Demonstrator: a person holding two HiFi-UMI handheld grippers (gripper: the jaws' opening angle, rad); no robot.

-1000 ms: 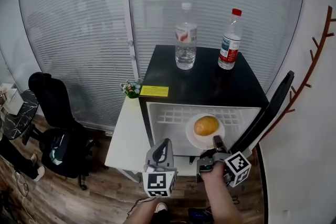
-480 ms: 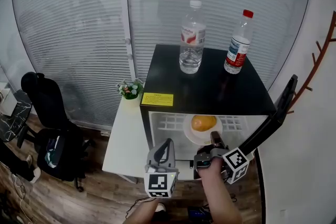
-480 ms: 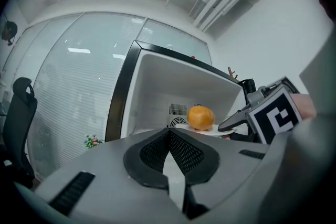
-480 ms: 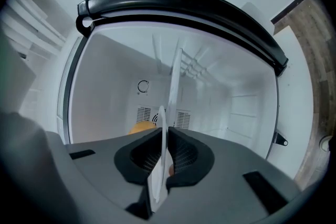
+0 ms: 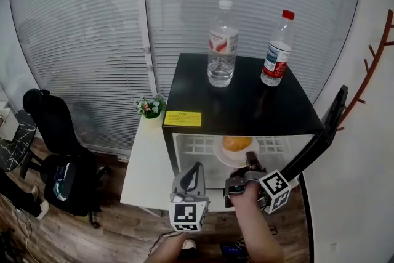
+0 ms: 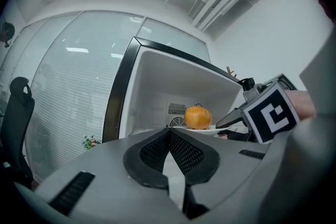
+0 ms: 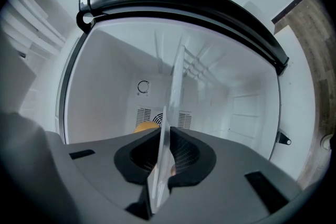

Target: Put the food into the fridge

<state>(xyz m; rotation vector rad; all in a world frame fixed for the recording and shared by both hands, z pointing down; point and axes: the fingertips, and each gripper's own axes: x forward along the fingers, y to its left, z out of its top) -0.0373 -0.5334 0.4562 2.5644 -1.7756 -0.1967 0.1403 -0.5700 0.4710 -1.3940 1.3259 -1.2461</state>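
Clamping the plate point(image 7: 176, 81), right tongs point(image 7: 164, 145) half-hide the orange point(image 6: 198, 117); closed left tongs point(image 6: 169, 140) see it.

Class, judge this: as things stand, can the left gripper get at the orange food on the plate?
Probably yes: the fridge door is open and nothing stands between the left gripper and the food, though its shut fingers must open.

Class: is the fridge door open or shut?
Open. The fridge door stands swung out; the plate with food shows inside the fridge.
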